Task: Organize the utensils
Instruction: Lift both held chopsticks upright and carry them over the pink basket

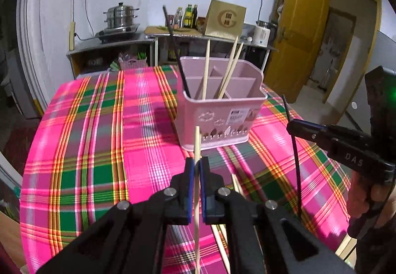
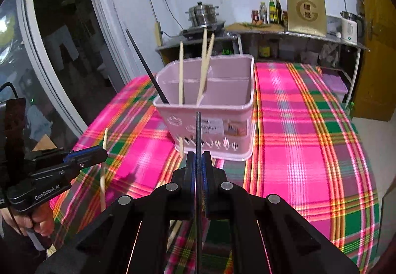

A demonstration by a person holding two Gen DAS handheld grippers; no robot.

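On the plaid tablecloth (image 1: 99, 125), your left gripper (image 1: 197, 170) is clamped on a pale chopstick (image 1: 196, 145), the pink caddy (image 1: 222, 120) just beyond its fingers. From the right wrist, your right gripper (image 2: 198, 162) pinches a black chopstick (image 2: 198, 130) before the caddy's near wall; either stick could pivot in so thin a grip and miss its compartment.

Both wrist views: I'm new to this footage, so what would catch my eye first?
The bright pink plaid tablecloth fills both views, with a pink utensil caddy standing on it, already holding three pale chopsticks and a black one. Nearer the cameras, the left gripper pinches a pale chopstick, the right gripper a black chopstick.
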